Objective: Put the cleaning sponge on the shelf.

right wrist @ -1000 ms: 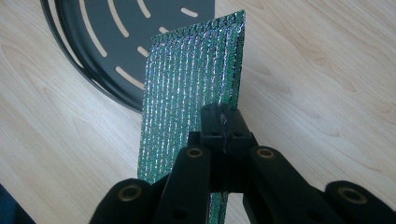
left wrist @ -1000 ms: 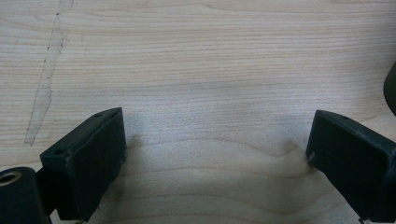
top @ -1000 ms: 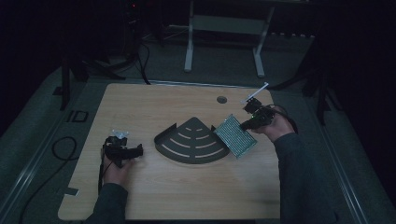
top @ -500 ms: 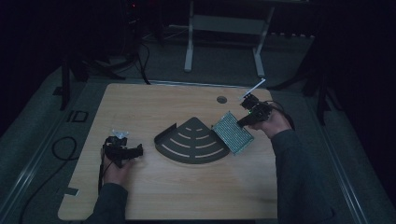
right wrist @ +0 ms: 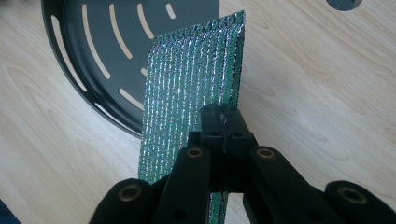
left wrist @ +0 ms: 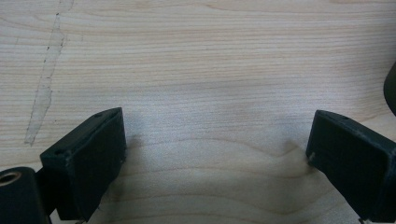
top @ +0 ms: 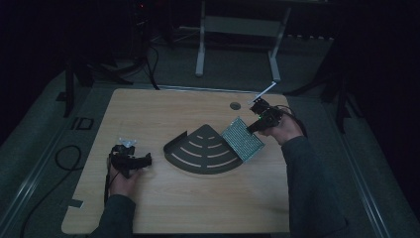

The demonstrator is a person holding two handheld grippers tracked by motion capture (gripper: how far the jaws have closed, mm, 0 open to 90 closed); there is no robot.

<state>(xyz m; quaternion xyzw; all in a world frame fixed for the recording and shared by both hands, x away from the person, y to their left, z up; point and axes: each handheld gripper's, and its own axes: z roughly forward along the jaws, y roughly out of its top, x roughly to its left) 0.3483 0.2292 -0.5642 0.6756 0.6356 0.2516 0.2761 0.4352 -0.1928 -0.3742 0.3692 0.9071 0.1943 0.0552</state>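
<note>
My right gripper (top: 255, 124) (right wrist: 223, 119) is shut on the edge of a green and silver mesh pad (top: 241, 139) (right wrist: 196, 93). It holds the pad tilted, just above the table at the right of a black quarter-round slotted tray (top: 203, 151) (right wrist: 93, 60). The pad's far end overlaps the tray's straight right edge. My left gripper (top: 143, 161) (left wrist: 217, 144) rests low over bare wood left of the tray. Its jaws are wide apart with nothing between them.
The wooden table (top: 163, 109) has a round cable hole (top: 235, 105) (right wrist: 343, 3) behind the pad. A dark curved edge (left wrist: 391, 88) shows at the right of the left gripper view. Cables and metal stand legs (top: 200, 44) lie on the floor beyond the table.
My right gripper has carried the pad slightly toward the tray and away from the person. The left gripper has stayed in place.
</note>
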